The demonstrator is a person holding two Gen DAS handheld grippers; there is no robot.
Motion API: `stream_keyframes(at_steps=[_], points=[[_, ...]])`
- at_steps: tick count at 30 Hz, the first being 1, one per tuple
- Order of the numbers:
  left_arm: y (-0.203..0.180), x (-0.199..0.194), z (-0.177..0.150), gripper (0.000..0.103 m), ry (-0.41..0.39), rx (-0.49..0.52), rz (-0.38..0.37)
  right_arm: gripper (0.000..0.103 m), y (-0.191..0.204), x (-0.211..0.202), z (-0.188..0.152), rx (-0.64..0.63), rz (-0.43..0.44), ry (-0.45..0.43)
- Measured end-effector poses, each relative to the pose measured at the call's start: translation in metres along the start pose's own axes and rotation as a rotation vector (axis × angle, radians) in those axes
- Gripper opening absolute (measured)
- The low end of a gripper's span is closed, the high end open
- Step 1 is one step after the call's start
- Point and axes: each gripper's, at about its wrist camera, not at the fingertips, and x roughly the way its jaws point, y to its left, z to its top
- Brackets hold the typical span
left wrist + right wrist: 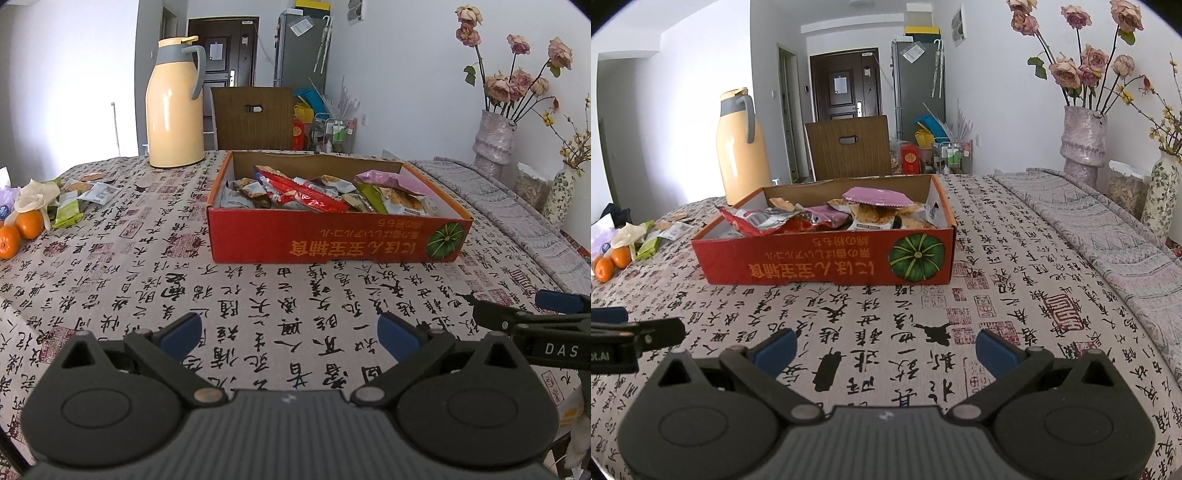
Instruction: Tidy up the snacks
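Hovering empty with jaws spread, left gripper point(290, 334) and right gripper point(886, 349) face loose snack packets point(83, 192) at ten o'clock, likely light, crinkly, slippery, best pinched at sealed edges for the red box point(332, 240).

- Left wrist view: set low over the near edge of the desk point(258, 295), facing forward across it toward the far edge and the door beyond. The left gripper point(290, 334) fills the lower frame, jaws spread.
- Right wrist view: same low height and same forward heading, stationed nearer the desk's right edge. The right gripper point(886, 350) occupies the lower frame, jaws spread.
- Each view catches the other gripper at its inner margin.
- Shared field: the red snack box point(332, 236) at mid-desk, the thermos point(173, 110) toward the far left corner, the flower vase point(1084, 140) toward the far right corner.
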Motion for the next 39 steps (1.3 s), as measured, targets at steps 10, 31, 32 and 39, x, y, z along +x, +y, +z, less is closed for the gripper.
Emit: stream_keyframes(at_steps=[10, 31, 32, 39], points=[[-0.0001, -0.0006, -0.0001, 0.103, -0.001, 0.000, -0.002, 0.103, 0.0000, 0.0000, 0.0000, 0.000, 0.000, 0.000], [-0.0019, -0.0025, 0.0004, 0.103, -0.007, 0.005, -0.005, 0.103, -0.0003, -0.0001, -0.0001, 0.000, -0.001, 0.000], [-0.0018, -0.0024, 0.0004, 0.103, -0.006, 0.005, -0.005, 0.103, -0.0003, -0.0002, -0.0001, 0.000, -0.001, 0.000], [-0.0013, -0.0026, 0.0006, 0.103, -0.008, 0.002, -0.007, 0.103, -0.0001, 0.0002, -0.0002, 0.001, -0.001, -0.001]])
